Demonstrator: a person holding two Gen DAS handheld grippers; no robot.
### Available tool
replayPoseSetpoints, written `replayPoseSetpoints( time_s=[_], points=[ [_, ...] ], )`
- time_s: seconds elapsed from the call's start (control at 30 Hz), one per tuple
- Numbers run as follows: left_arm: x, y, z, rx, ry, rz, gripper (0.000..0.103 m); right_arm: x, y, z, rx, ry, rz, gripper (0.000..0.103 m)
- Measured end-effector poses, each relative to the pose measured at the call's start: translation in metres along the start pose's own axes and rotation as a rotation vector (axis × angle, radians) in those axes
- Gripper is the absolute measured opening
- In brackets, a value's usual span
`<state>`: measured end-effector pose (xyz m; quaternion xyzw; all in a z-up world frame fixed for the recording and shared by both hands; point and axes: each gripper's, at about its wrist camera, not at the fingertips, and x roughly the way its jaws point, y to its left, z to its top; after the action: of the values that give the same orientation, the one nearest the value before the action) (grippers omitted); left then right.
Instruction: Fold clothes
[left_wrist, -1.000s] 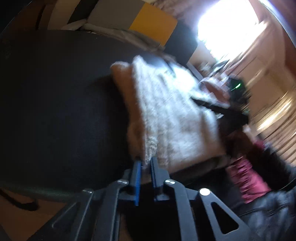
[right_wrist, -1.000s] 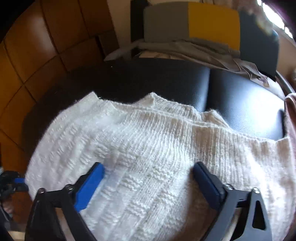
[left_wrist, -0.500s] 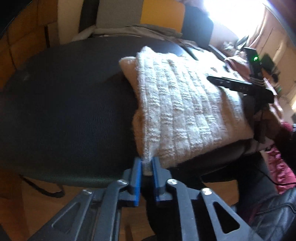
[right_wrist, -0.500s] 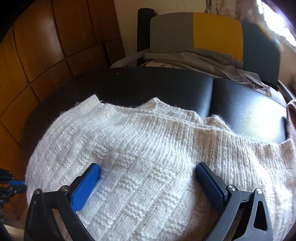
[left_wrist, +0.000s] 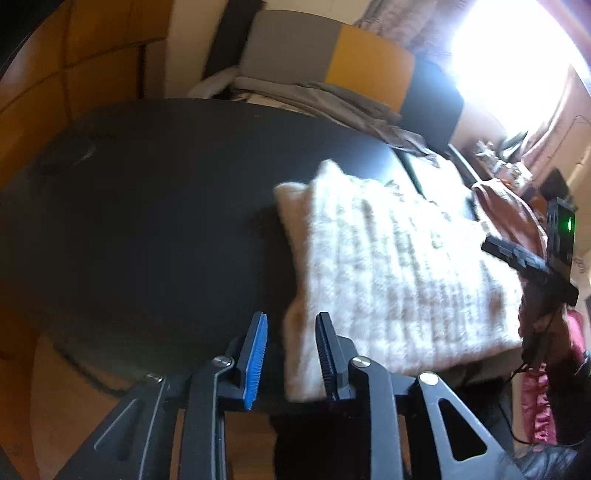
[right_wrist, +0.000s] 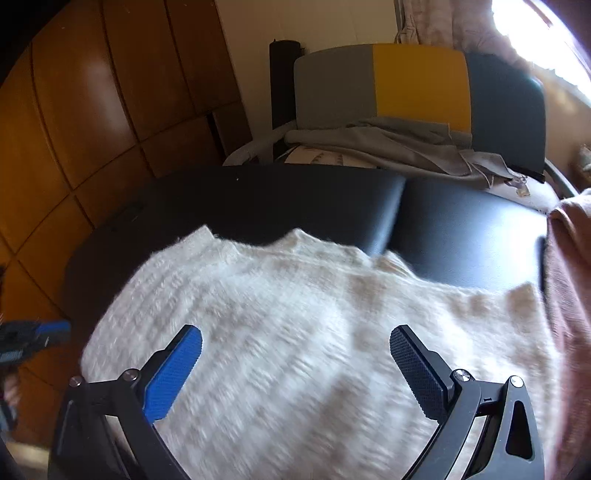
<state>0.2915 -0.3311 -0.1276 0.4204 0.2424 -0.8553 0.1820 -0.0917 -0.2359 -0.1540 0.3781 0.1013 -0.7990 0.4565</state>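
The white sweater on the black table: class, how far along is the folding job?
Done: the sweater lies folded in layers on the table. In hand: nothing; the left gripper is open at its near corner, the right gripper open over its middle. Left: possibly another fold; pink clothes wait beside it.

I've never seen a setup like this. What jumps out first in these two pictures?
A fluffy white knit sweater, folded, lies on a black padded table and fills most of the right wrist view. The right gripper hangs over it with jaws wide apart, while the left gripper sits at its near corner, jaws parted. Behind stands a grey, yellow and dark cushion with grey cloth heaped before it.
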Motion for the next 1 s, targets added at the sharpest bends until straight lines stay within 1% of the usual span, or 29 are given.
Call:
replayPoseSetpoints(
  time_s=[0.03,0.13,0.2,0.27,0.33,0.4,0.5,0.53,0.57,0.67,0.7,0.77,0.8,0.83,0.87,0.9,0.97,1.0],
  points=[
    [0.004,-0.001,0.007,0.0,0.004,-0.02,0.031,-0.005,-0.008,-0.003,0.002,0.012,0.006,0.103],
    [0.018,0.005,0.031,-0.046,0.012,-0.101,0.036,-0.019,-0.034,-0.011,0.007,0.046,0.016,0.103],
    [0.029,0.01,0.047,-0.083,0.02,-0.154,0.038,-0.019,-0.054,-0.018,0.03,0.07,-0.02,0.103],
    [0.046,0.011,0.061,-0.085,0.063,-0.173,0.039,-0.016,-0.072,-0.026,0.055,0.086,-0.049,0.103],
    [0.061,0.01,0.068,-0.067,0.094,-0.167,0.039,-0.016,-0.075,-0.034,0.051,0.045,-0.04,0.103],
    [0.078,0.012,0.073,-0.066,0.142,-0.176,0.039,-0.016,-0.079,-0.042,0.048,0.004,-0.03,0.103],
    [0.095,0.014,0.075,-0.063,0.171,-0.211,0.041,-0.015,-0.083,-0.048,0.054,-0.038,-0.013,0.103],
    [0.102,0.016,0.074,-0.079,0.189,-0.228,0.043,-0.015,-0.084,-0.048,0.062,-0.047,-0.004,0.103],
    [0.108,0.018,0.073,-0.096,0.202,-0.246,0.048,-0.016,-0.086,-0.049,0.075,-0.057,0.009,0.103],
    [0.114,0.027,0.069,-0.146,0.168,-0.318,0.053,-0.018,-0.091,-0.05,0.109,-0.086,0.042,0.103],
    [0.115,0.028,0.067,-0.154,0.159,-0.327,0.054,-0.019,-0.093,-0.051,0.121,-0.095,0.052,0.103],
    [0.117,0.023,0.067,-0.131,0.148,-0.325,0.055,-0.021,-0.096,-0.052,0.141,-0.111,0.069,0.103],
    [0.116,0.02,0.068,-0.116,0.156,-0.334,0.055,-0.023,-0.096,-0.053,0.145,-0.114,0.071,0.103],
    [0.117,0.017,0.068,-0.107,0.168,-0.352,0.053,-0.022,-0.095,-0.052,0.146,-0.115,0.07,0.103],
    [0.121,0.015,0.069,-0.118,0.186,-0.389,0.048,-0.022,-0.094,-0.052,0.147,-0.116,0.067,0.103],
    [0.124,0.013,0.07,-0.129,0.192,-0.391,0.044,-0.022,-0.093,-0.052,0.147,-0.116,0.063,0.103],
    [0.125,0.013,0.071,-0.148,0.173,-0.37,0.027,-0.021,-0.092,-0.052,0.149,-0.116,0.053,0.103],
    [0.125,0.014,0.072,-0.161,0.159,-0.361,0.024,-0.021,-0.092,-0.052,0.151,-0.116,0.049,0.103]
  ],
)
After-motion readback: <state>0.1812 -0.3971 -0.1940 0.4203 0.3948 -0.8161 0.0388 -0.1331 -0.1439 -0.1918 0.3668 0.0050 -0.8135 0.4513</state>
